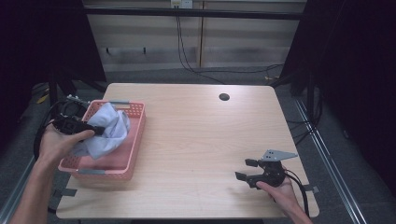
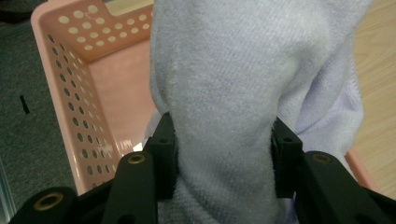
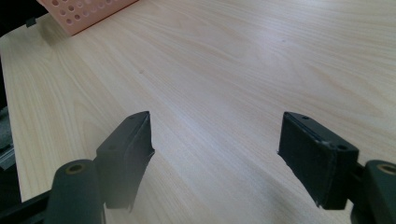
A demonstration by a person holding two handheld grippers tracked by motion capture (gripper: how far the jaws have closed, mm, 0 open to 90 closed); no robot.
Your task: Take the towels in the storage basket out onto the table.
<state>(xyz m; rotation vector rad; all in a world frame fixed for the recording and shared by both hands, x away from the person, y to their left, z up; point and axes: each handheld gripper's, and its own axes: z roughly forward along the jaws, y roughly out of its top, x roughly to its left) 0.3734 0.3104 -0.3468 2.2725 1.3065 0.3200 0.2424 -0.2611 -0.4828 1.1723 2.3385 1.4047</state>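
Left gripper (image 1: 95,129) is pinching the towel (image 1: 108,130), which hangs down from it over the pink basket (image 1: 133,154) (right gripper (image 1: 246,169) spread, well away).

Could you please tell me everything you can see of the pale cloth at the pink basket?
The cloth is a pale lavender-white towel of soft, looped terry-like fabric, bunched and crumpled rather than folded. The left gripper is clamped on a thick fold of it, a pad on each side. Most of it hangs over the pink perforated basket at the table's left; whether its lower end touches the basket floor is unclear.
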